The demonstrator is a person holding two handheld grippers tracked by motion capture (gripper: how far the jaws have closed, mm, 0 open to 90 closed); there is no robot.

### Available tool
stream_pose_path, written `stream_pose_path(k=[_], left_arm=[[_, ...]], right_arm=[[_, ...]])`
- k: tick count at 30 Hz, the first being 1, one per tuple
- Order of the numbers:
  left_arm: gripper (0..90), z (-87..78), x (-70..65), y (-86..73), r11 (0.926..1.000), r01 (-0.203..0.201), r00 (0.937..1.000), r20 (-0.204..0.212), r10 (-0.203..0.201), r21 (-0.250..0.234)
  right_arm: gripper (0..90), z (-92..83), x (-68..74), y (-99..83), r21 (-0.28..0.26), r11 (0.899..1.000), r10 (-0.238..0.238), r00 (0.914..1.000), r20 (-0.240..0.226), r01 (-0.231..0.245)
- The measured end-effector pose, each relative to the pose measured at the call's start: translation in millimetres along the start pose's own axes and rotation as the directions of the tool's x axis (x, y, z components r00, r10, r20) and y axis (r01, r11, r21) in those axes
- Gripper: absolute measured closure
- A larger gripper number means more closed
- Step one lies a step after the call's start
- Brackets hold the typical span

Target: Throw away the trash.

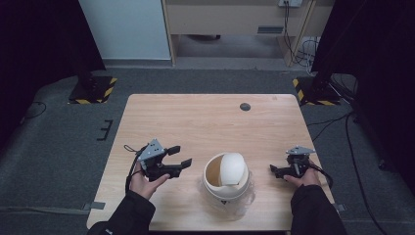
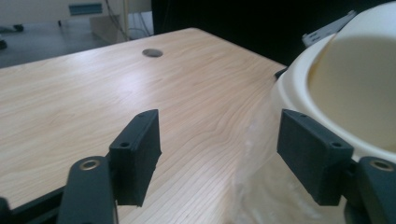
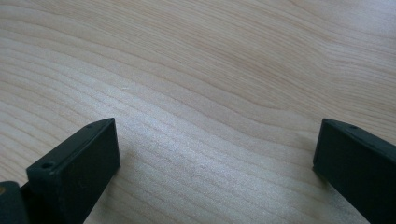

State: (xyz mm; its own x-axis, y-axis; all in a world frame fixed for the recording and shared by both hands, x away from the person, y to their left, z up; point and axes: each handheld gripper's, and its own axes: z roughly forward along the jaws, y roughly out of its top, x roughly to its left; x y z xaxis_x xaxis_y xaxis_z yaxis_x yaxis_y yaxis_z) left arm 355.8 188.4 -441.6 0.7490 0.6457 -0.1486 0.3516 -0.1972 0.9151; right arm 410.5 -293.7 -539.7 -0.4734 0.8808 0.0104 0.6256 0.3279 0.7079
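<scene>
My left hand-held gripper [image 1: 180, 156] and right hand-held gripper [image 1: 275, 169] both gape empty beside the cream swing-lid bin [image 1: 226, 182], probably light, smooth, rigid; best grasped at the rim.

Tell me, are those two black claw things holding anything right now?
No. The left gripper and the right gripper both stand with jaws open and nothing between them. The cream bowl sits untouched on the table between them.
</scene>
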Motion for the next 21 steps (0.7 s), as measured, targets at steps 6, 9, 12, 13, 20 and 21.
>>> stream_pose_path(k=[6, 9, 12, 13, 20, 21], left_arm=[[24.9, 2.2, 11.6, -9.9, 0.9985, 0.007, 0.9987, -0.05, -0.004, 0.055], [23.5, 2.6, 17.8, -14.9, 0.9968, 0.023, 0.997, -0.075, -0.017, 0.077], [21.8, 3.2, 24.9, -20.8, 0.9937, 0.037, 0.9944, -0.103, -0.026, 0.106], [21.2, 3.5, 27.5, -23.2, 0.9921, 0.047, 0.993, -0.113, -0.034, 0.117], [19.0, 9.6, 46.2, -40.7, 0.9754, 0.104, 0.9806, -0.184, -0.068, 0.194], [18.4, 10.7, 49.0, -42.7, 0.9718, 0.108, 0.9788, -0.193, -0.067, 0.209]], right_arm=[[0.7, 0.0, 0.0, 0.0, 0.0, 1.0, 0.0, 1.0, 0.0, 0.0], [0.7, 0.0, 0.0, 0.0, 0.0, 1.0, 0.0, 1.0, 0.0, 0.0], [0.7, 0.0, 0.0, 0.0, 0.0, 1.0, 0.0, 1.0, 0.0, 0.0], [0.7, 0.0, 0.0, 0.0, 0.0, 1.0, 0.0, 1.0, 0.0, 0.0], [0.7, 0.0, 0.0, 0.0, 0.0, 1.0, 0.0, 1.0, 0.0, 0.0], [0.7, 0.0, 0.0, 0.0, 0.0, 1.0, 0.0, 1.0, 0.0, 0.0]])
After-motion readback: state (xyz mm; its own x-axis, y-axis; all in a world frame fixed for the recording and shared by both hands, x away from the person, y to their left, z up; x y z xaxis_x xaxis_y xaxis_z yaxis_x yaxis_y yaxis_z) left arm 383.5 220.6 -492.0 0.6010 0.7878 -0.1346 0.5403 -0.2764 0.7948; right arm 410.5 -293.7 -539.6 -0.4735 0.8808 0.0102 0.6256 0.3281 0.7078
